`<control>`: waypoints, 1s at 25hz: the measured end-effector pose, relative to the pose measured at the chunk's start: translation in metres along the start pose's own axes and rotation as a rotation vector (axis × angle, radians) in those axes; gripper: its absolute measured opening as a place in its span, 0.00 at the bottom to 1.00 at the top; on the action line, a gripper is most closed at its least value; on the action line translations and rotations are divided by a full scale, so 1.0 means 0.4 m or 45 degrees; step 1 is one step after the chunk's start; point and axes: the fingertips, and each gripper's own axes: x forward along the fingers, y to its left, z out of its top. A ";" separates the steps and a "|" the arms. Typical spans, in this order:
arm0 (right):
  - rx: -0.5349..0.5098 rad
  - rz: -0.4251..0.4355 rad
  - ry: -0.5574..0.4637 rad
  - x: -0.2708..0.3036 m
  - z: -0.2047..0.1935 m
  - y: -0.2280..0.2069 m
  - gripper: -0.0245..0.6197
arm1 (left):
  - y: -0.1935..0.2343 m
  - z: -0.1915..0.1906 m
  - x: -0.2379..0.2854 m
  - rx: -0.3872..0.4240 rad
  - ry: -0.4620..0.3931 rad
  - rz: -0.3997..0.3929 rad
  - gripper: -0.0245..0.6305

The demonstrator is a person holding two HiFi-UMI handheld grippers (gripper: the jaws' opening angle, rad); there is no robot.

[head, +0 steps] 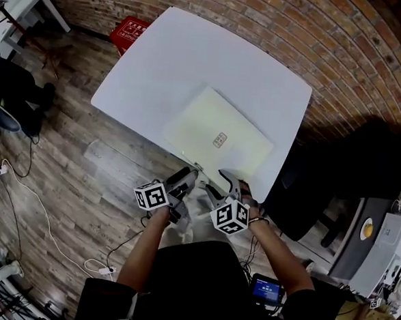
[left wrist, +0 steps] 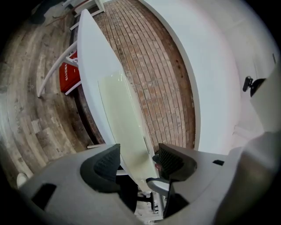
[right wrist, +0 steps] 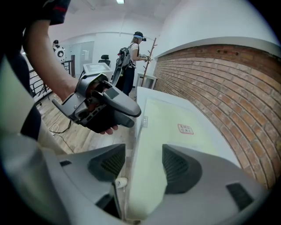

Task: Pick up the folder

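A pale cream folder (head: 203, 125) with a small red label lies flat on the white table (head: 194, 60), its near edge at the table's front edge. My left gripper (head: 187, 177) is at that edge. In the left gripper view its jaws (left wrist: 137, 161) stand apart with the folder (left wrist: 120, 110) seen edge-on between them, and a gap shows beside the pads. My right gripper (head: 228, 180) is just to the right. In the right gripper view its jaws (right wrist: 142, 166) are wide, one over the folder (right wrist: 175, 127), the other below the table's edge.
A red crate (head: 129, 32) stands beyond the table's far left corner. A dark chair (head: 364, 167) is at the right, and a second white table (head: 33, 7) at the far left. Cables (head: 20, 191) trail over the wooden floor. A person (right wrist: 131, 61) stands in the background.
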 end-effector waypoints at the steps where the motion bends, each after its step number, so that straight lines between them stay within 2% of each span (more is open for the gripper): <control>1: -0.010 0.000 -0.001 -0.003 -0.001 0.004 0.46 | 0.002 -0.002 0.001 -0.030 -0.007 -0.020 0.44; 4: -0.034 0.001 0.000 -0.011 -0.009 0.016 0.46 | 0.001 -0.016 0.012 -0.118 -0.008 -0.079 0.52; 11: -0.058 0.010 -0.010 -0.023 -0.012 0.027 0.42 | 0.019 -0.037 0.033 -0.222 -0.004 -0.117 0.57; 14: -0.060 0.023 -0.012 -0.032 -0.012 0.039 0.40 | 0.020 -0.041 0.037 -0.227 0.014 -0.101 0.57; 25: -0.120 0.097 -0.016 -0.048 -0.012 0.079 0.40 | 0.016 -0.059 0.064 -0.211 0.067 -0.141 0.58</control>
